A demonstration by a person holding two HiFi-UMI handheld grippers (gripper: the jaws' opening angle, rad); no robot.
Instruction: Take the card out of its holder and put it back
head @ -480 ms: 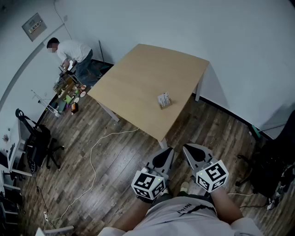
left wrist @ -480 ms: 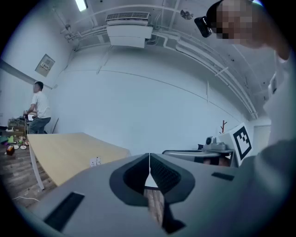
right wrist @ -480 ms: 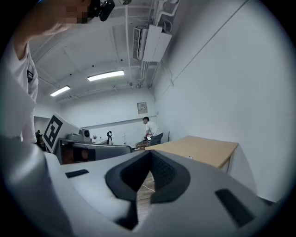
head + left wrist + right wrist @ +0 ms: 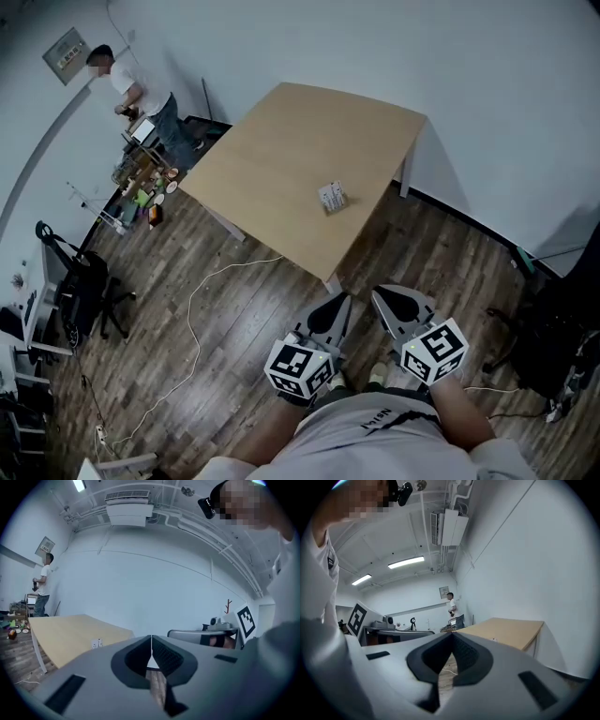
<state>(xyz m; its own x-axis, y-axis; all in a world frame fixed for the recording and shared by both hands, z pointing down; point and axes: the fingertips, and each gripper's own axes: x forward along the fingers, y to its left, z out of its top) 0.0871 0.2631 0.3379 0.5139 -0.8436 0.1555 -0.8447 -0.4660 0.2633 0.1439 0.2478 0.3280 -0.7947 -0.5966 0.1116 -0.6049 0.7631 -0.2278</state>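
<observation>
A small white card holder with its card stands near the right front edge of the light wooden table. Both grippers hover over the wooden floor, short of the table's near corner and close to my body. My left gripper is shut with nothing in it, and my right gripper beside it is also shut and empty. The left gripper view shows its jaws meeting and the card holder far off on the table. From the right gripper, the table lies ahead to the right.
A person stands at the far left wall by a cluttered cart. An office chair sits at the left, and a white cable snakes over the floor. Dark equipment is at the right.
The person at the far wall has straightened up and shifted left. Both grippers stay shut in about the same place; the view has shifted slightly.
</observation>
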